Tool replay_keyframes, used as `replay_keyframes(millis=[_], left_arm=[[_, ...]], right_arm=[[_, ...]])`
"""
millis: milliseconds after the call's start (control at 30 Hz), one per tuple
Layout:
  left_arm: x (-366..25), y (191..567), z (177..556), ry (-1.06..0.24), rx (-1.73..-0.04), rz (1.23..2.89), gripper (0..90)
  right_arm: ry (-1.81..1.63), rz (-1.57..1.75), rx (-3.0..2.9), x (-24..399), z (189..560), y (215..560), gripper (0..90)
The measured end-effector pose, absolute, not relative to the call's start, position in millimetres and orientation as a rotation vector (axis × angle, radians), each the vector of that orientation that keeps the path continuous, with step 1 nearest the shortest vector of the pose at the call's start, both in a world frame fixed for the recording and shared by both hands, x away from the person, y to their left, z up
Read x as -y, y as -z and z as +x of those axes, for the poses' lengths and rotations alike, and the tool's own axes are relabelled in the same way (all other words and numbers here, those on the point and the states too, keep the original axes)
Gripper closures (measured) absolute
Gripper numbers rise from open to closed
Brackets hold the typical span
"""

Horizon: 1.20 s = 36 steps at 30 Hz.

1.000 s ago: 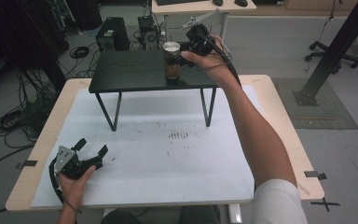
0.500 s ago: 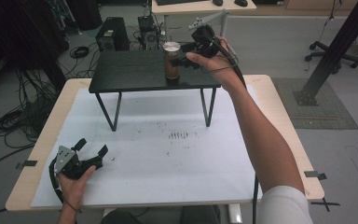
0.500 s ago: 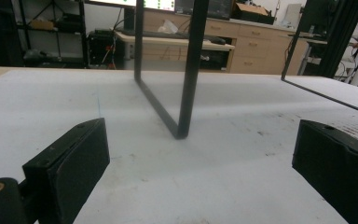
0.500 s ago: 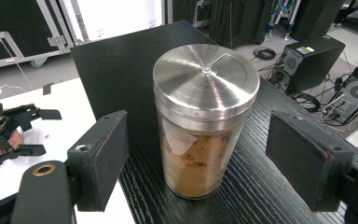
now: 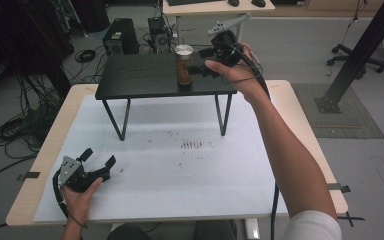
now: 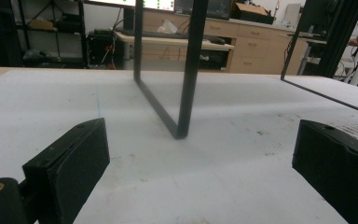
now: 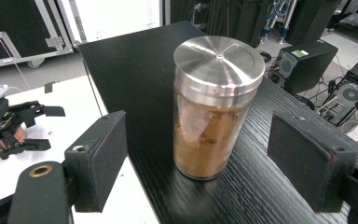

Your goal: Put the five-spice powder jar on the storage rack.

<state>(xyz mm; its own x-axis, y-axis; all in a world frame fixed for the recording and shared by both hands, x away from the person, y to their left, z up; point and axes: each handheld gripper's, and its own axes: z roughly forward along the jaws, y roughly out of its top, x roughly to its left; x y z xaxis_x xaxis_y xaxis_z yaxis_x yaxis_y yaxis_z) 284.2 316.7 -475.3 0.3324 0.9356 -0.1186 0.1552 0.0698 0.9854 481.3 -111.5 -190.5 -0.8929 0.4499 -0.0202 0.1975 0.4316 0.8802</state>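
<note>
Steel-lidded jar (image 7: 216, 107) near shelf (image 7: 140, 60) edge, right tongs (image 7: 214, 158) just opened, clear.

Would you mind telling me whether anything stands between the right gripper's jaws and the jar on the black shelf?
Nothing visible does. The right gripper has just been opening, and its jaws stand apart on either side of the jar, clear of it, on the black shelf.

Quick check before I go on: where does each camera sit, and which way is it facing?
High view: above the near table edge, looking forward and down; forearms, left gripper, right gripper.
Left gripper view: low over the white mat, facing the black stand; own open jaws.
Right gripper view: facing the jar, apart between its opening jaws.
Shared: the jar and stand appear in the high and right gripper views.
</note>
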Motion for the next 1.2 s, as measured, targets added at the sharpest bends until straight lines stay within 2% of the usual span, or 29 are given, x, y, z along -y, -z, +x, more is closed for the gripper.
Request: replay_keyframes(millis=[600,1200], left_arm=[[-316.4,475.3,284.2,-0.813,-1.090,1.383,4.2],[-316.6,475.4,283.8,-0.816,-1.092,1.377,4.2]], right_arm=[[-1.454,0.561,-2.395,134.6,447.9,187.2,18.9],[-1.469,0.572,-2.361,155.5,412.4,203.0,18.8]])
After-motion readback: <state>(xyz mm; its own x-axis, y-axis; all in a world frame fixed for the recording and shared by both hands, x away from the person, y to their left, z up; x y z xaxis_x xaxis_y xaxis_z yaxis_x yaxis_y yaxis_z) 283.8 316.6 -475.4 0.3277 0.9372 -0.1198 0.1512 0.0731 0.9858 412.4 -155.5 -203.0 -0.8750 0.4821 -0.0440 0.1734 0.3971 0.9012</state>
